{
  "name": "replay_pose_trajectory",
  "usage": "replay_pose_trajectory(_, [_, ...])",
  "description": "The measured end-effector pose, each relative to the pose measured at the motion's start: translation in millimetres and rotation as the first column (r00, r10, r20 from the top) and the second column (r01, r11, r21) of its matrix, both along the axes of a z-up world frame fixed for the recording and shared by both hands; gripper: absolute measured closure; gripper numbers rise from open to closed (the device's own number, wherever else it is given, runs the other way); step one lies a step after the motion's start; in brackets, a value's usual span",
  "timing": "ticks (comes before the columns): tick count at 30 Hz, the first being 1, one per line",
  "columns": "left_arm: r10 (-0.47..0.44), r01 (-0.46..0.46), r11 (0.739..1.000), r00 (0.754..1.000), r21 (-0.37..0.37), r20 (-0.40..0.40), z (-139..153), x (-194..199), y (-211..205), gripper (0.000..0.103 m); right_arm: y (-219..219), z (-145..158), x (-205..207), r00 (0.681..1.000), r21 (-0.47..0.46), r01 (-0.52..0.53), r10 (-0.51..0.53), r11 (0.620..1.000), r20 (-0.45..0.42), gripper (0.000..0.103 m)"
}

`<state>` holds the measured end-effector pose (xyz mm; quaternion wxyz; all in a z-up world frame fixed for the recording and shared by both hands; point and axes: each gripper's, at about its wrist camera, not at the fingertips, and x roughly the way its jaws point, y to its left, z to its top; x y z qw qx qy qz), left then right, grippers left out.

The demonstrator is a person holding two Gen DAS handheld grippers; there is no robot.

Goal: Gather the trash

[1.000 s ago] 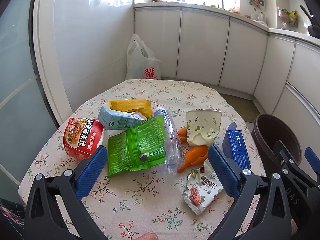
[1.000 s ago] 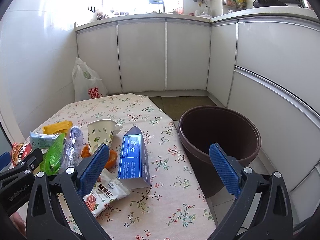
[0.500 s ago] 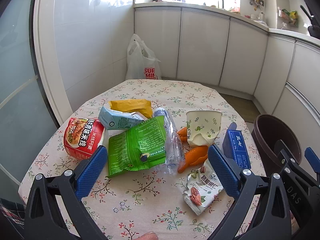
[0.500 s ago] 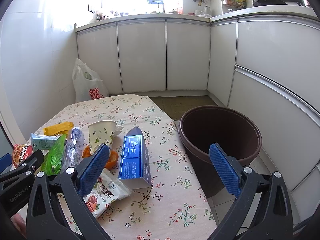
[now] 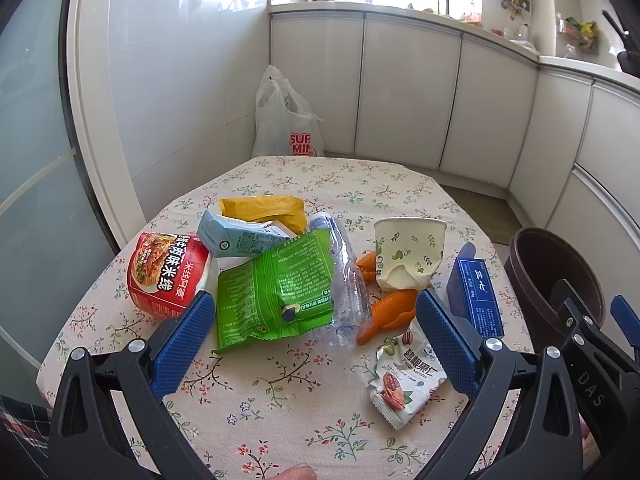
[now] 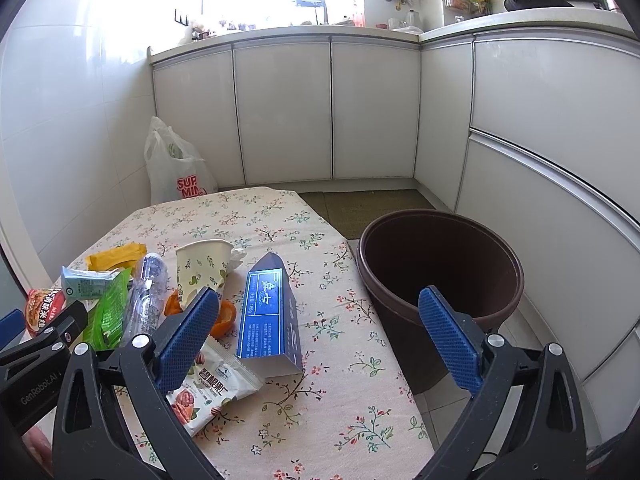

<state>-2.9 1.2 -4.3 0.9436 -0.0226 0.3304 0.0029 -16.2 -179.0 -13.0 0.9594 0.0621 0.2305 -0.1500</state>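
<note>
Two wide-open hand-held grippers, left (image 5: 312, 332) and right (image 6: 318, 338), hover short of the trash (image 5: 276, 284) (empty-jawed).

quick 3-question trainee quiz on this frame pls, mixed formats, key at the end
1. True or false: the left hand-held gripper is shut on the green snack bag.
2. Which item lies nearest the brown bin? A) red noodle cup B) blue carton C) yellow wrapper
3. Fill in: the clear plastic bottle lies partly under the ______.

Key
1. False: both it and the right hand-held gripper are open and empty.
2. B
3. green snack bag
</note>
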Motion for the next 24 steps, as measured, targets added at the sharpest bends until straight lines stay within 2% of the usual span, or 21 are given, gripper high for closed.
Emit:
replay_pose_trajectory(10, [0.010, -0.010, 1.000, 0.999, 0.017, -0.043, -5, 4, 1, 0.006, -2, -2, 3, 0.999, 0.002, -0.002, 0.002, 1.000, -0.043, 0.007])
replay_pose_trajectory(16, [0.016, -0.016, 1.000, 0.999, 0.001, -0.050, -7, 6, 3, 0.006, -4, -5, 6, 0.998, 0.014, -0.005, 0.006, 1.000, -0.064, 0.007])
replay_pose_trajectory(18, [0.014, -0.016, 0.999, 0.998, -0.029, -0.060, -11, 9, 5, 0.006, -8, -9, 10, 0.995, 0.044, -0.010, 0.014, 0.999, -0.095, 0.007])
replay_pose_trajectory(21, [0.011, -0.019, 0.998, 0.993, -0.065, -0.119, -22, 16, 9, 0.006, -14, -13, 17, 0.990, 0.102, -0.019, 0.032, 0.995, -0.134, 0.007])
replay_pose_trajectory(24, [0.008, -0.025, 0.995, 0.984, -0.095, -0.179, -33, 23, 16, 0.006, -18, -7, 22, 0.991, 0.132, -0.035, 0.052, 0.991, -0.123, 0.007])
